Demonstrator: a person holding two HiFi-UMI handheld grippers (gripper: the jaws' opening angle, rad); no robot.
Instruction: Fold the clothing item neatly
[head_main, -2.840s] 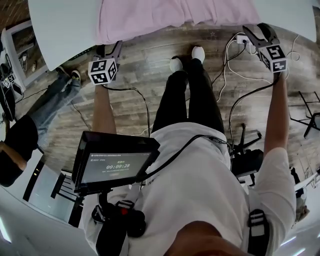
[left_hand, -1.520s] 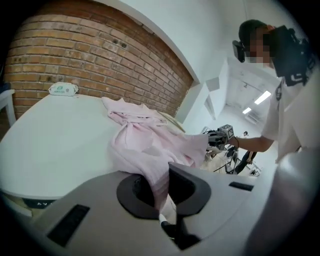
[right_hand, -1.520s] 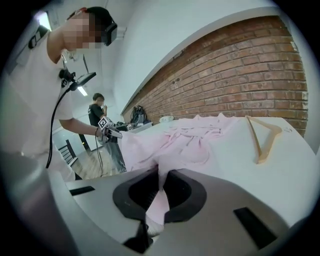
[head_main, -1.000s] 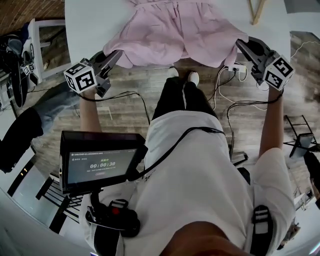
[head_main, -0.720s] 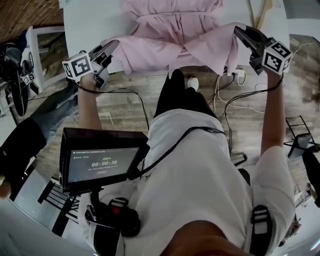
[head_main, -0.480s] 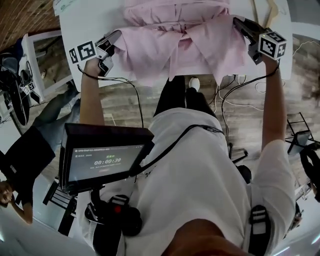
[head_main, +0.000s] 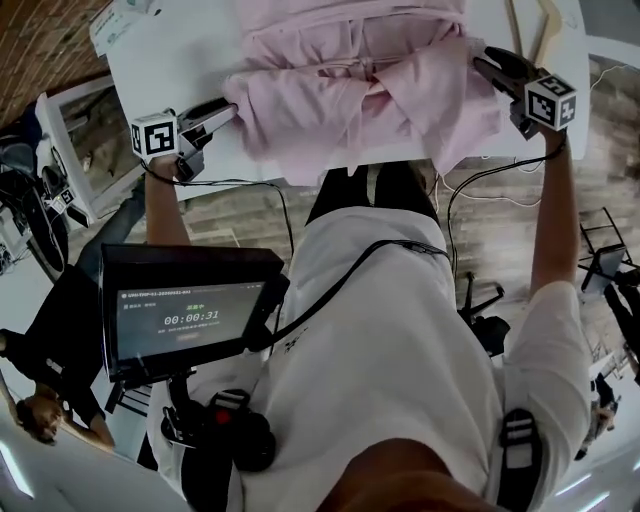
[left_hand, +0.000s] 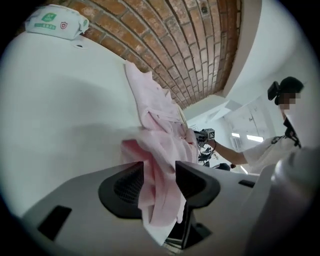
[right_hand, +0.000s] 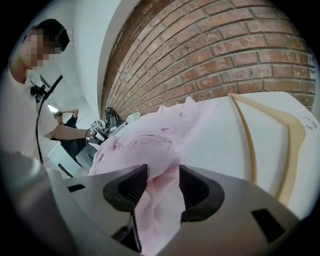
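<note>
A pink garment (head_main: 360, 80) lies bunched on the white table (head_main: 170, 50), its near part folded over onto the rest. My left gripper (head_main: 228, 108) sits at its left edge, my right gripper (head_main: 482, 62) at its right edge. In the left gripper view the jaws (left_hand: 159, 172) have just been opening; a strip of pink cloth (left_hand: 155, 125) hangs loose in the gap. In the right gripper view the jaws (right_hand: 163, 175) have likewise just been opening, with a fold of the cloth (right_hand: 145, 145) lying slack between them.
A wooden hanger (right_hand: 270, 125) lies on the table right of the garment, also seen in the head view (head_main: 545, 20). A white packet (left_hand: 55, 20) rests at the far left corner. A screen (head_main: 185, 315) hangs at my chest. A seated person (head_main: 60, 330) is at the left.
Both grippers carried the garment's hanging near edge up from below the table edge and forward onto the table, folding it over the rest. Both now rest low at the garment's sides.
</note>
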